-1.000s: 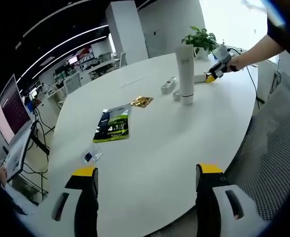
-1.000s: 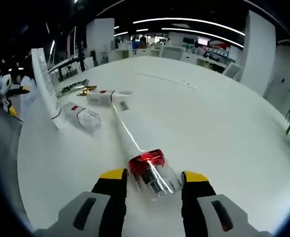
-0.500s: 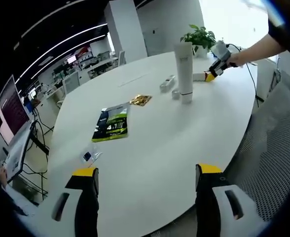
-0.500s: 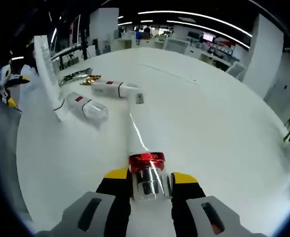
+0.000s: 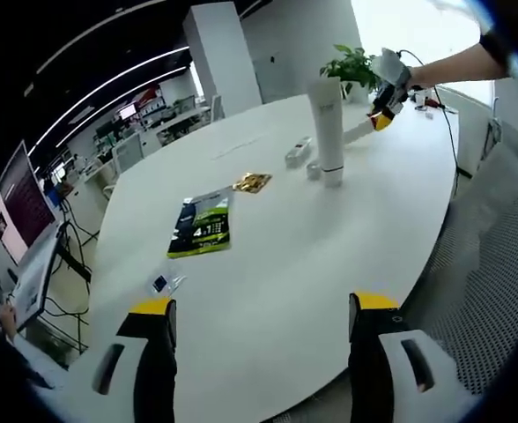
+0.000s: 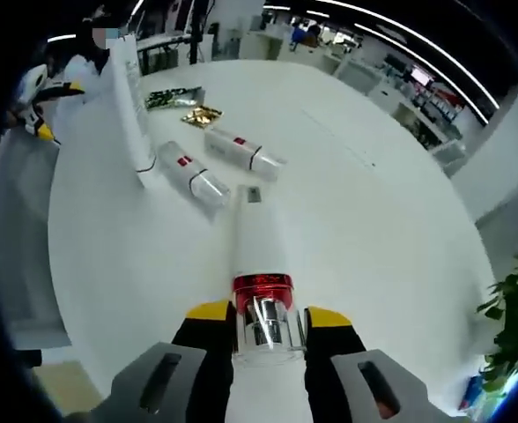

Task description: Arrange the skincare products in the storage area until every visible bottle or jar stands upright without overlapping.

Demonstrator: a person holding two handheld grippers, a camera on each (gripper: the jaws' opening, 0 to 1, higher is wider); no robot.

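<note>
Bottle (image 6: pixel 259 264), rigid, slick and probably light, sits clamped at its clear cap in the right gripper (image 6: pixel 261 328); left gripper (image 5: pixel 261 319) gapes empty.

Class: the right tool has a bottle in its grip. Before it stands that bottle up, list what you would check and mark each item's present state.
1. Right tool shut on the red-collared bottle: ok.
2. Bottle lifted off the table: cannot tell.
3. Bare table near the tall tube for setting it down: ok.
4. Two small bottles upright: not ok, both lie flat.
5. Left tool open and free to help: ok.
</note>
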